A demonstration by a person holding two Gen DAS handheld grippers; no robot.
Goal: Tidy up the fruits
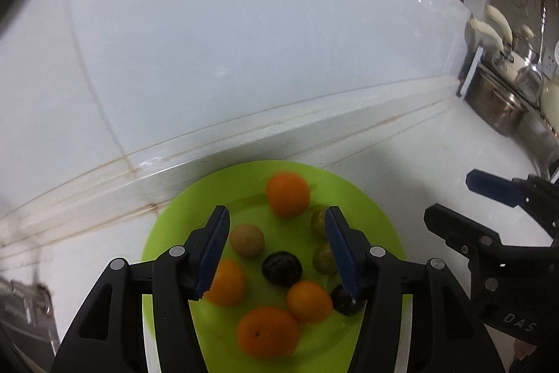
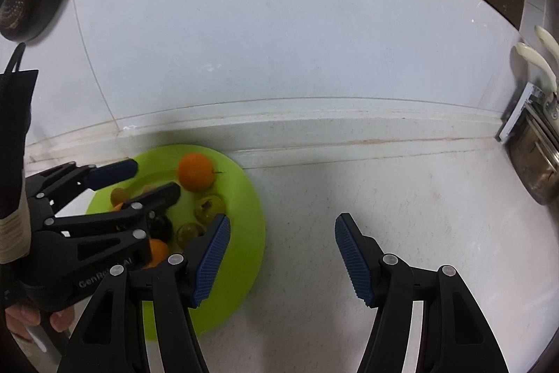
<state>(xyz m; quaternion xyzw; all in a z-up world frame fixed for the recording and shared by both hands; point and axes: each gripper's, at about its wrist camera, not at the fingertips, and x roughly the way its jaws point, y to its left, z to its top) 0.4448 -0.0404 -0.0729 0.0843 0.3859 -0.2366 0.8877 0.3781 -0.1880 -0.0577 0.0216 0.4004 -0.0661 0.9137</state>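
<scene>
Left wrist view: left gripper (image 1: 277, 250) hangs over a lime-green plate (image 1: 380, 226) on a white countertop (image 1: 401, 156). Its jaws stand apart with nothing pressed between the blue pads; fruit lies below the gap. No earlier view is available for comparison.

Contents of the plate, as seen from this view: four orange citrus fruits, one at the far side (image 1: 287, 194), one partly behind the left finger (image 1: 227, 282), one near the middle (image 1: 309, 301), and the largest nearest the camera (image 1: 267, 331). A tan round fruit (image 1: 247, 240) sits just beside the left finger. A dark purple fruit (image 1: 281, 268) lies in the centre; a second dark fruit (image 1: 344, 299) is partly hidden behind the right fingertip. Two greenish fruits (image 1: 323, 257) lie along the right finger, one farther back. All fruit is on the plate; none is lifted.

Right wrist view: right gripper (image 2: 283, 254) is held over bare countertop, just right of the plate, jaws apart and empty. Its left finger overlaps the plate rim in the picture; contact cannot be determined. A hand (image 2: 38, 317) grips the left tool's handle.

A steel pot (image 1: 496, 107) stands at the far right, well apart from the plate.
</scene>
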